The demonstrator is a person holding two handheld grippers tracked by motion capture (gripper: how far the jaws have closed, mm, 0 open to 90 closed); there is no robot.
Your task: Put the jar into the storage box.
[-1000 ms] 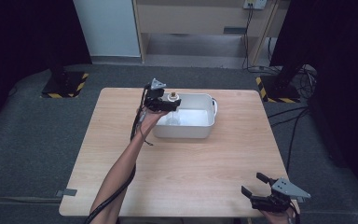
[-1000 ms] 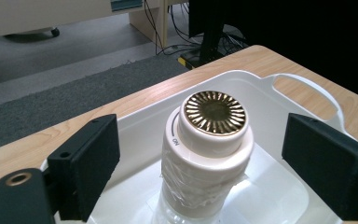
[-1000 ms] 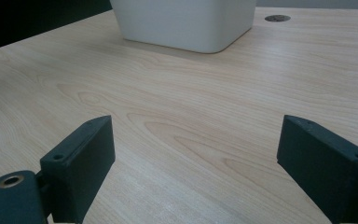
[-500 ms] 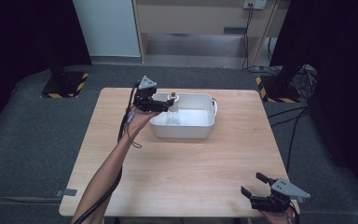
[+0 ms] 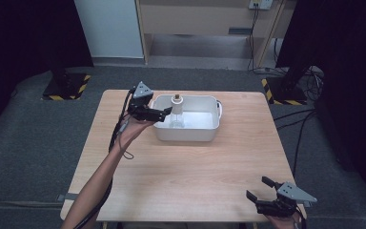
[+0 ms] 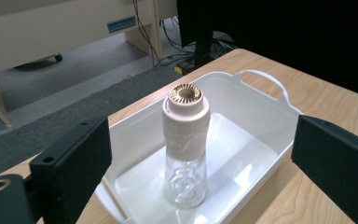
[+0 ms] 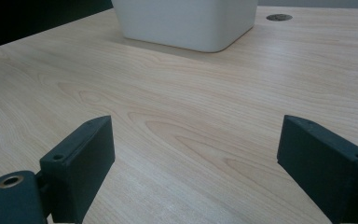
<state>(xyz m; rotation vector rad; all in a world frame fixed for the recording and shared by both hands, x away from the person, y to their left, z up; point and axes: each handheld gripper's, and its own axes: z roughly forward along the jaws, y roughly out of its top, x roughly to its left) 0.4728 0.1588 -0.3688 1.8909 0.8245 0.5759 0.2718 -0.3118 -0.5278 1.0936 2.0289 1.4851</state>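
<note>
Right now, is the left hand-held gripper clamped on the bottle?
No: in the left gripper view the left hand-held gripper has its jaws wide apart, clear of the bottle standing upright in the white tub.

You're working on a table point(image 5: 190, 176) of pale wood with a smooth, matt grain. The tub point(image 6: 261, 116) looks like glossy white plastic. The bottle point(image 6: 185, 154) has a clear, shiny glass-like base, a matt cream upper sleeve and a brassy metallic cap top. Both grippers' jaws look like matt black plastic.
</note>
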